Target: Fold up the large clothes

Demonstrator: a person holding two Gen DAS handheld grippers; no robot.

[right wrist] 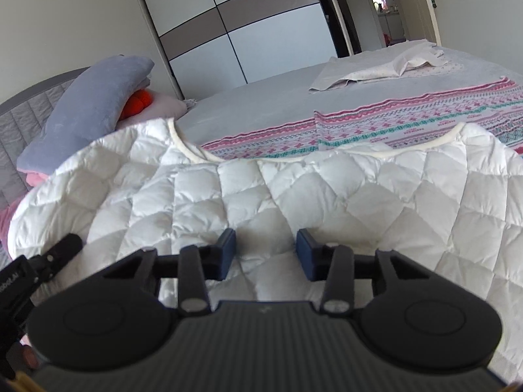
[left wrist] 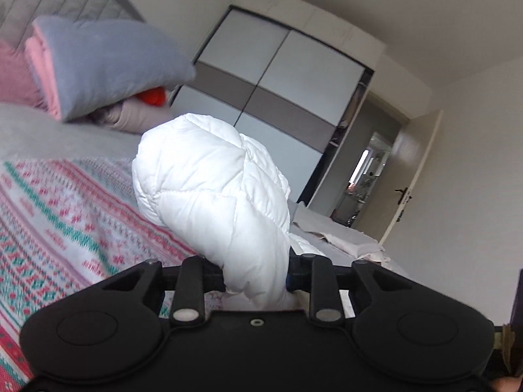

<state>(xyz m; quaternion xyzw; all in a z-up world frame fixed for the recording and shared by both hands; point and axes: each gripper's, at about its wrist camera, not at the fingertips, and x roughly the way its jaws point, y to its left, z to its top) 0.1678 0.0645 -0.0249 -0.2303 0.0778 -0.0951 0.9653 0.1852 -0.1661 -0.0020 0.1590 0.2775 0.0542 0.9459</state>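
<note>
Your left gripper [left wrist: 256, 274] is clamped on a bunched fold of the white quilted jacket [left wrist: 209, 183], and the fabric balloons up out of the jaws, clear of the patterned blanket [left wrist: 65, 215] on the bed [left wrist: 65, 134]. Your right gripper [right wrist: 265, 251] stands partly open, its blue pads [right wrist: 227, 245] either side of a flat stretch of the same jacket (I can't tell whether they touch the cloth, but they are not pinching it).

From the right wrist view the jacket lies spread across the near side of the bed, its cream-trimmed edge [right wrist: 421, 148] running along the blanket, with the grey pillow [right wrist: 94, 104] beyond it to the left.

The risks I'd flag:
- The left grip holds a thick, puffy wad, and slick quilted shell could slide out if you lift or swing fast.
- If the right jaws close on a flat panel, they may catch only the top layer or nothing, leaving one side to drag and the fold to skew.
- Lifting one side alone could twist the garment, so the edges won't meet.
</note>
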